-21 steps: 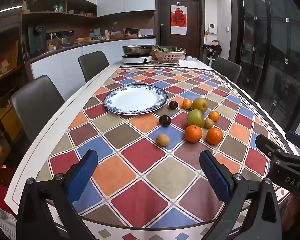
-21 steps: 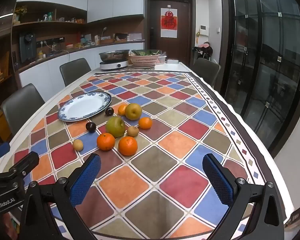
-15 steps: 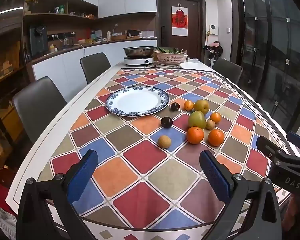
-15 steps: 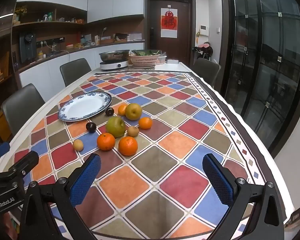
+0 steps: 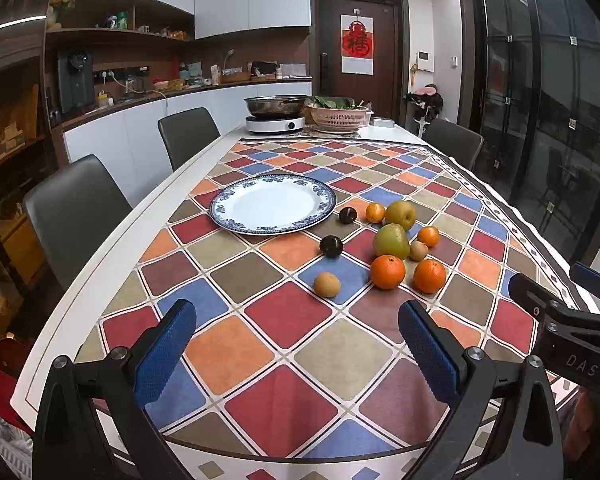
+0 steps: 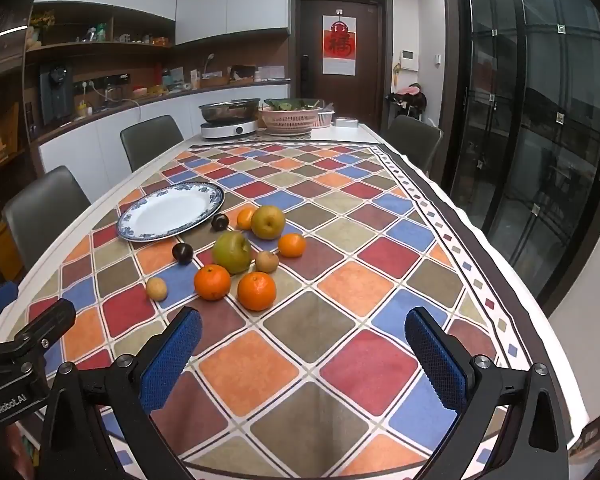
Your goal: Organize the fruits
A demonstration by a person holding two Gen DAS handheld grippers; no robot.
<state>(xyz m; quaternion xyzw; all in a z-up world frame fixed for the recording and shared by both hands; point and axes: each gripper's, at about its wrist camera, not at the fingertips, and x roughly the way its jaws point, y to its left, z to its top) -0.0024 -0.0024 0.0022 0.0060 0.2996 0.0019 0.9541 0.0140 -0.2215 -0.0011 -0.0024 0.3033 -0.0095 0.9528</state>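
The table (image 5: pixel 256 344) stretches ahead of both tools. The plate (image 5: pixel 274 204) lies far ahead of the left tool (image 5: pixel 296 344); the fruits (image 6: pixel 230 252) cluster ahead-left of the right tool (image 6: pixel 302 350). Both tools gape wide, holding nothing.

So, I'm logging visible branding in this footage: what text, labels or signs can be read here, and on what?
"DAS": on the right gripper body, seen from the left wrist.
"GenRobot.AI": on the left gripper body, seen from the right wrist.
One large Chinese character: on the red poster on the door.
Small print below it and labels on the counter: too small to read.
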